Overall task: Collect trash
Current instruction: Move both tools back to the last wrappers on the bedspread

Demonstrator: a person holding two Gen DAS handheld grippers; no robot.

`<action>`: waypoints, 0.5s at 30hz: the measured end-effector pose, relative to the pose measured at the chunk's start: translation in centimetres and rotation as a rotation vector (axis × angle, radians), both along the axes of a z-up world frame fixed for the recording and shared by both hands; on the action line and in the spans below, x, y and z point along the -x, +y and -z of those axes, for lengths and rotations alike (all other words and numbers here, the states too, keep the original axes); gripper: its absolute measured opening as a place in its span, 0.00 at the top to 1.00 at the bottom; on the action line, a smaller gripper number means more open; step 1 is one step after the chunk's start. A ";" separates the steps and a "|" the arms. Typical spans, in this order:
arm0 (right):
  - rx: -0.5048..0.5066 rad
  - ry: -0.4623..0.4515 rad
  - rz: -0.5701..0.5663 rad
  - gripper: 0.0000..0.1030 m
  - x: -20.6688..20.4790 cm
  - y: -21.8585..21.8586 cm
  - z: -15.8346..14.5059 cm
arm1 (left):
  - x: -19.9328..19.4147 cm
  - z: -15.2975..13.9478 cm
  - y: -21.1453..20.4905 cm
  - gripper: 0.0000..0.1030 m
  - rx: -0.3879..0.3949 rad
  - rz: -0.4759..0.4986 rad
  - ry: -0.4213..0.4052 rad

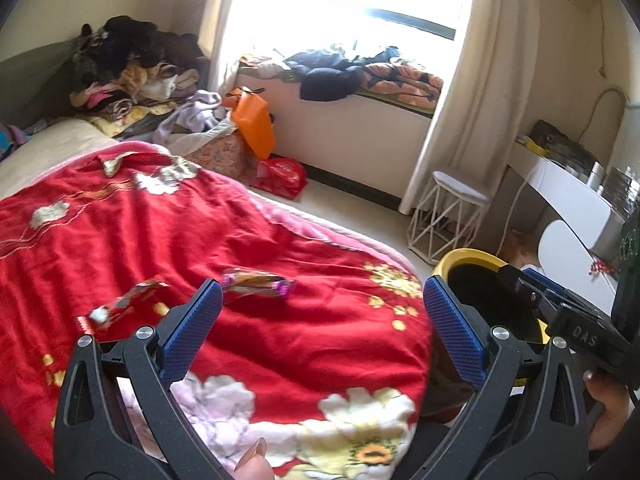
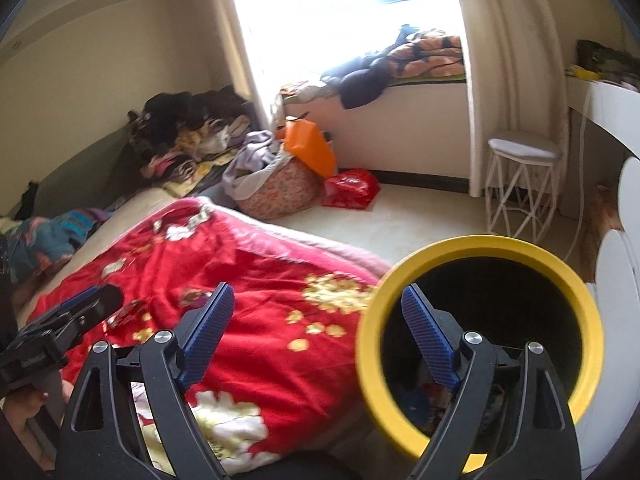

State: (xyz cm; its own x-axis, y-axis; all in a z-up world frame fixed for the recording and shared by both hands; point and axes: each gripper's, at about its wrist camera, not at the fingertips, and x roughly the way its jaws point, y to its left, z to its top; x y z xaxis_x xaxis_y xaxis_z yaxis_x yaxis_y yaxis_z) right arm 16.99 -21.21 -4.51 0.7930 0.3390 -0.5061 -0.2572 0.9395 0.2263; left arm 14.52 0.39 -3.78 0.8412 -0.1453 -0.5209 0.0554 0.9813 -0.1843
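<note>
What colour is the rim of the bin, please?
Yellow; the rim shows best in the right wrist view.

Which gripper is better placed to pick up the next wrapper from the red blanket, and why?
Left. The left gripper is open, with the purple wrapper just beyond its fingertips. The right gripper, also empty, sits by the yellow bin, farther from the wrappers.

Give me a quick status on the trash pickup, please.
Left gripper open, empty; right gripper open, empty. Two wrappers on red blanket. Yellow bin alongside. Nothing blocking.
</note>
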 end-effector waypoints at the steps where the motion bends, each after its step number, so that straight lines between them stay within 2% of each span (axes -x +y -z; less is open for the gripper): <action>1: 0.004 0.003 -0.015 0.19 -0.1 0.7 0.0 | 0.1 0.1 0.4 0.10 -0.001 -0.008 0.001; 9: 0.024 0.026 -0.107 0.19 -1.3 4.7 0.2 | 0.9 1.4 5.2 0.10 0.014 -0.116 0.031; 15: 0.028 0.081 -0.160 0.19 -3.6 7.7 1.3 | 0.9 2.9 9.2 0.10 0.019 -0.218 0.074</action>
